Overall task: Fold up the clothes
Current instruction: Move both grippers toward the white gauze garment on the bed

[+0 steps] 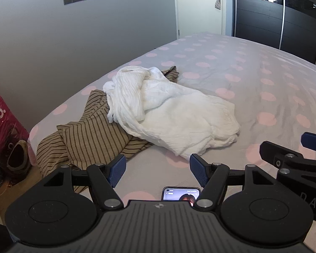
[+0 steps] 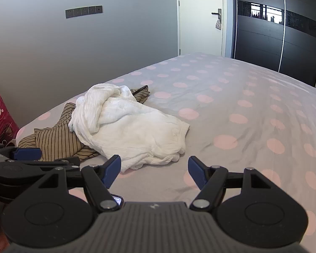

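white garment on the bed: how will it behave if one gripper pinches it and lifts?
The white garment lies crumpled in soft folds, so it will probably go limp and drape. Its thin crinkled weave suggests it is light. It rests partly on the striped garment, so lifting may drag that along.

white garment [image 1: 174, 113] hides much of the striped garment [image 1: 90, 139].

Right gripper [image 2: 154, 169] hangs wide open over the polka-dot bedsheet [image 2: 231, 109], nothing between its jaws. Just ahead, a crumpled white garment [image 2: 128, 126] lies atop a striped one [image 2: 56, 140].
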A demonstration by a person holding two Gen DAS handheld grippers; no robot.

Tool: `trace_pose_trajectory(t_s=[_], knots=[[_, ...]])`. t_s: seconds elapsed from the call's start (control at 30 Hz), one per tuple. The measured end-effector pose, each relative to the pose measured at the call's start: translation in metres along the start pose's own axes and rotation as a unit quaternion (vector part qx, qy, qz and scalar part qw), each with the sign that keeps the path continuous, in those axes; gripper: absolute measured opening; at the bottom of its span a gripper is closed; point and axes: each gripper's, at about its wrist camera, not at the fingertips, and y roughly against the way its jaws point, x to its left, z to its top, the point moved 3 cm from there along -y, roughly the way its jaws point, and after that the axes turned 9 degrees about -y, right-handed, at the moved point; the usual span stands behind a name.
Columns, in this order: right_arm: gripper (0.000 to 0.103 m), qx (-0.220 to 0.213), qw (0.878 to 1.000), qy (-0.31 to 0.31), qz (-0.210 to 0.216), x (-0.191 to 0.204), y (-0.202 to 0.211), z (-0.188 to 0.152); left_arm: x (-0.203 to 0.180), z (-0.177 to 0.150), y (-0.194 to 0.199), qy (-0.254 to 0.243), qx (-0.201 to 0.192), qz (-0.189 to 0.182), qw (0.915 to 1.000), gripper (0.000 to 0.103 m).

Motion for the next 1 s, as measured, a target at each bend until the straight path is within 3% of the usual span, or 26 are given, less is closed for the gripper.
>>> trace_pose_trajectory(t_s=[1.0], knots=[[0.073, 0.010, 1.000, 0.000, -0.001, 0.0021, -0.0056, -0.0038, 0.0042, -0.0018, 0.0004, 0.003, 0.006, 0.011, 0.9999, 0.065]])
